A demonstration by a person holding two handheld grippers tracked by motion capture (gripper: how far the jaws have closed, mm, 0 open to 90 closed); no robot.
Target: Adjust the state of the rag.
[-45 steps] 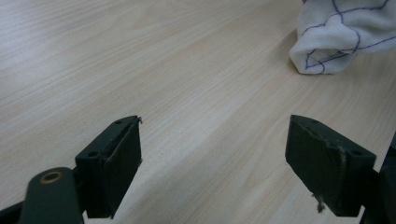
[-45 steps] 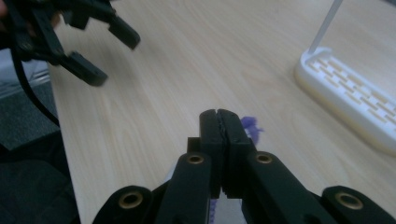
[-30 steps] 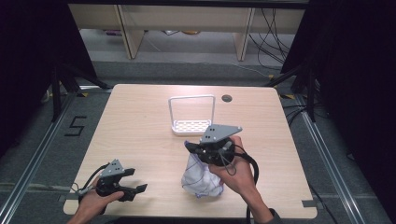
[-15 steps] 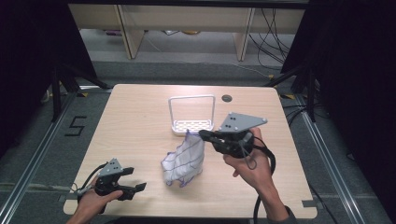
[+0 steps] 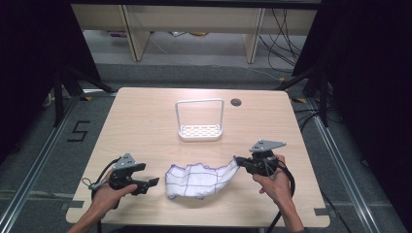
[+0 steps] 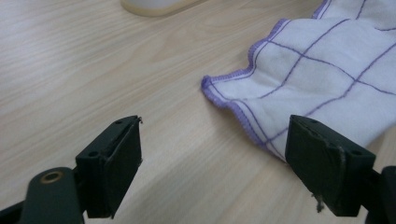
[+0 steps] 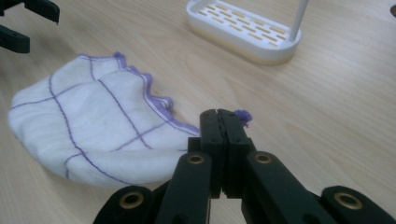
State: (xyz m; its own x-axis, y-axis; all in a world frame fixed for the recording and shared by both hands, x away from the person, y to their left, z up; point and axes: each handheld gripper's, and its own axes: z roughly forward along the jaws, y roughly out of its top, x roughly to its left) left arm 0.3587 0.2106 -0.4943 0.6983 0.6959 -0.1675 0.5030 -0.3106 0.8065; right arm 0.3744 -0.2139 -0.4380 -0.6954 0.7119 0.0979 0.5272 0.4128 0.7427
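Note:
A white cloth with purple grid lines (image 5: 197, 180) lies stretched out on the wooden table (image 5: 145, 121) near its front edge. My right gripper (image 5: 239, 161) is shut on the cloth's right corner; in the right gripper view the cloth (image 7: 98, 135) spreads left from the closed jaws, and a purple tip pokes out past them at my right gripper (image 7: 219, 116). My left gripper (image 5: 151, 183) rests low just left of the cloth, open. The left gripper view has the cloth's purple hem (image 6: 243, 112) lying ahead, close to the right jaw, with my left gripper (image 6: 212, 140) holding nothing.
A white slotted rack with a tall wire hoop (image 5: 200, 120) stands at the table's middle, behind the cloth. A small dark round hole (image 5: 236, 102) sits near the far edge. Black frame posts and cables surround the table.
My right gripper has pulled the cloth corner to the right and down, so the bunched, lifted cloth now lies stretched flat on the table. The left gripper has stayed put.

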